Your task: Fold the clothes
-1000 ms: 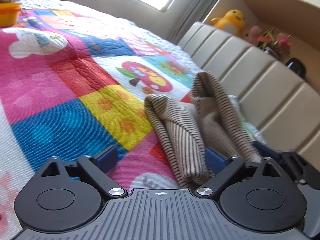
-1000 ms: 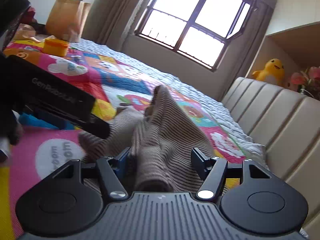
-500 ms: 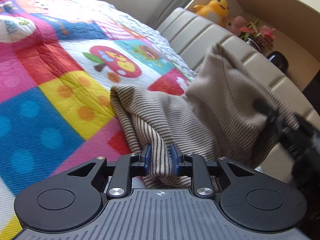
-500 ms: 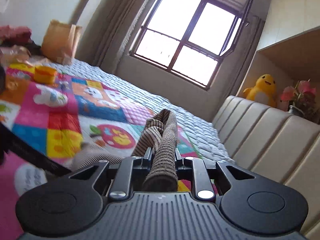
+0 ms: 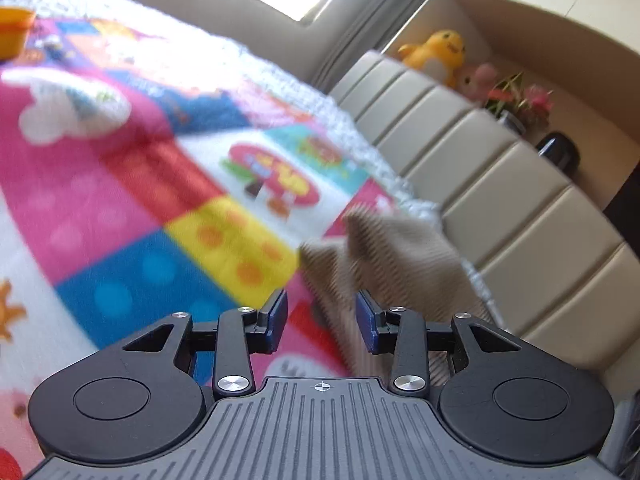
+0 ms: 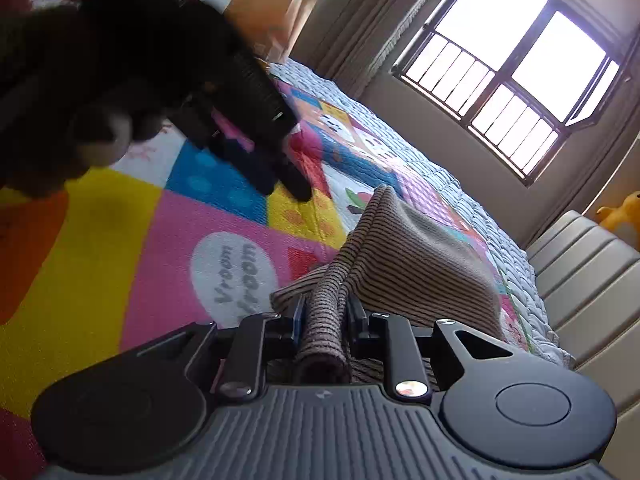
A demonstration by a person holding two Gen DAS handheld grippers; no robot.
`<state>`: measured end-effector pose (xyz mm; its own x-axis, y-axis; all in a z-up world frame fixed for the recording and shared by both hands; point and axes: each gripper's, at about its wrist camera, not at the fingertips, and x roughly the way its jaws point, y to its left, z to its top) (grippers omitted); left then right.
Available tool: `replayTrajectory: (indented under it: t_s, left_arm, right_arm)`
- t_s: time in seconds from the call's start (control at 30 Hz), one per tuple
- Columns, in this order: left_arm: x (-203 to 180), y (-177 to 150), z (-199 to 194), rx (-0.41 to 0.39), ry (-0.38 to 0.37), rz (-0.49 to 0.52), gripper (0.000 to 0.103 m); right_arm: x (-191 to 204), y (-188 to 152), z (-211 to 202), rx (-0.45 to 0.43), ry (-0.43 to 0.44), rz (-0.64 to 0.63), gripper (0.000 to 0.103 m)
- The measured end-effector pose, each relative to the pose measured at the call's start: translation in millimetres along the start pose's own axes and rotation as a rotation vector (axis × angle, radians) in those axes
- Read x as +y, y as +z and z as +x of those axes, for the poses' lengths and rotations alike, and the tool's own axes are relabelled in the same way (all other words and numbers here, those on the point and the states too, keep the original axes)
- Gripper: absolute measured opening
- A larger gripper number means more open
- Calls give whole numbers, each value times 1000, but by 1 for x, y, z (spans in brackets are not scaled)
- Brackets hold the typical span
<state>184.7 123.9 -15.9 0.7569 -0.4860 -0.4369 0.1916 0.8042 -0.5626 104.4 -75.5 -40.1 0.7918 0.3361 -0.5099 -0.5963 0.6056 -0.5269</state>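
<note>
Since 0.5 s ago: left gripper (image 5: 322, 322) has let go of the striped garment (image 6: 404, 264); its jaws now stand apart, with cloth passing loosely between them. Left-wrist view is motion-blurred. Right gripper (image 6: 323, 322) unchanged, clamped on a bunched fold of the garment. Garment lies on the patchwork quilt (image 6: 168, 232), at the bed's right side near the padded headboard (image 5: 500, 196), one ridge raised. The left gripper shows as a dark shape at far left in the right-wrist view. Yellow plush duck (image 5: 436, 54) on shelf behind the headboard.
</note>
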Motion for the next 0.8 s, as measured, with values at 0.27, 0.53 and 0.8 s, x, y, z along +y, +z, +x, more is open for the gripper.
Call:
replayTrajectory:
  t_s: [0.27, 0.53, 0.8]
  left_arm:
    - [-62, 14, 42, 74, -106, 169, 41]
    - [-38, 0, 77, 141, -81, 143, 28]
    - [-40, -10, 73, 119, -48, 238, 28]
  right_arm:
    - [-10, 11, 10, -28, 46, 126, 34]
    - [-88, -17, -48, -96, 91, 406, 91]
    - [-109, -64, 11, 98, 0, 671, 102]
